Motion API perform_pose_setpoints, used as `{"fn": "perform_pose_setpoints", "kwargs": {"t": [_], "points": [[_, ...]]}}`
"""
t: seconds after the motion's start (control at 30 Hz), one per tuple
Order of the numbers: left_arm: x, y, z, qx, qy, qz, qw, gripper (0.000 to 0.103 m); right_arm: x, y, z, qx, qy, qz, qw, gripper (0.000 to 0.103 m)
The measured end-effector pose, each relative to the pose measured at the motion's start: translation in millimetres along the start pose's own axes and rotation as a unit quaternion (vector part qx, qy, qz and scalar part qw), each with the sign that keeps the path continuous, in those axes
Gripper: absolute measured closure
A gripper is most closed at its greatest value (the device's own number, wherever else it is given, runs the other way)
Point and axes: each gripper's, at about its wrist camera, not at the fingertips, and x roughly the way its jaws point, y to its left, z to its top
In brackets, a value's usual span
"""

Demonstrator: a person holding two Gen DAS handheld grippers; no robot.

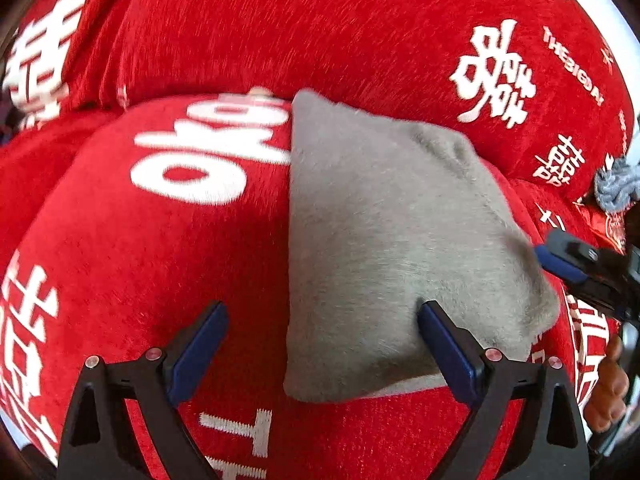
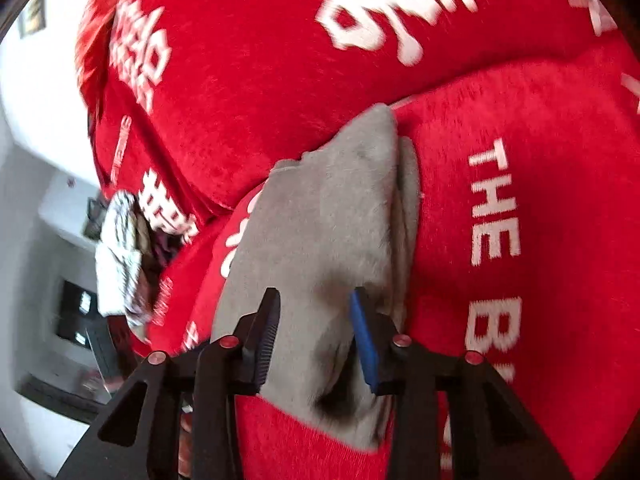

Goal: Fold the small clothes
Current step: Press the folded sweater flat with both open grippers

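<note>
A small grey cloth [image 1: 384, 248] lies folded on a red sofa cushion [image 1: 140, 260] with white lettering. My left gripper [image 1: 322, 334] is open; its right finger [image 1: 444, 344] rests on the cloth's near part and its left finger stands over bare cushion. In the right wrist view the grey cloth [image 2: 320, 232] lies doubled over, and my right gripper [image 2: 314, 336] is open with its jaws on either side of a raised fold at the cloth's near end. The right gripper also shows at the right edge of the left wrist view [image 1: 576, 264].
The red backrest cushion [image 1: 320, 24] rises behind the seat. A grey knitted item [image 1: 616, 184] lies at the far right of the sofa. A bundle of white and dark clothes [image 2: 124, 248] sits at the sofa's left end, with a white room beyond.
</note>
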Motion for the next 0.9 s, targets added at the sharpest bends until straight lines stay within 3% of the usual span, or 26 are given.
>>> {"fn": "perform_pose_setpoints", "kwargs": {"t": [0.07, 0.23, 0.3, 0.33, 0.5, 0.6, 0.7, 0.8, 0.87, 0.9], "points": [[-7.3, -3.2, -1.3, 0.009, -0.008, 0.004, 0.9999, 0.006, -9.5, 13.9, -10.4, -0.038, -0.007, -0.042, 0.998, 0.049], [-6.2, -2.4, 3.5, 0.003, -0.01, 0.008, 0.9999, 0.006, -3.1, 26.1, -37.9, -0.083, -0.003, -0.129, 0.988, 0.049], [-2.8, -2.2, 1.5, 0.01, -0.009, 0.026, 0.9996, 0.006, 4.1, 22.0, -45.9, -0.094, 0.003, -0.143, 0.985, 0.069], [-0.4, -1.4, 0.9, 0.014, -0.008, 0.033, 0.9993, 0.006, 9.0, 19.1, -50.2, -0.099, 0.013, -0.159, 0.982, 0.09], [1.1, 9.8, -4.0, 0.018, -0.003, 0.025, 0.9995, 0.006, -2.0, -5.3, -64.2, -0.033, -0.012, -0.133, 0.99, 0.093], [-1.4, 11.9, -5.9, 0.026, -0.005, 0.024, 0.9993, 0.006, -5.0, -5.0, -68.6, -0.033, -0.017, -0.137, 0.99, 0.093], [-12.2, 10.9, -4.6, 0.029, -0.012, 0.016, 0.9994, 0.006, -15.2, 4.5, -64.2, -0.036, -0.018, -0.136, 0.99, 0.087], [-23.6, 8.9, 0.3, 0.029, -0.025, 0.003, 0.9992, 0.006, -34.1, 27.3, -57.4, -0.072, -0.056, -0.139, 0.986, 0.083], [-25.6, 6.7, 5.3, 0.03, -0.03, 0.003, 0.9991, 0.006, -37.7, 44.4, -53.5, -0.098, -0.075, -0.13, 0.984, 0.051], [-24.3, 5.2, 7.6, 0.033, -0.03, 0.009, 0.999, 0.006, -34.4, 52.7, -52.6, -0.112, -0.078, -0.121, 0.983, 0.043]]}}
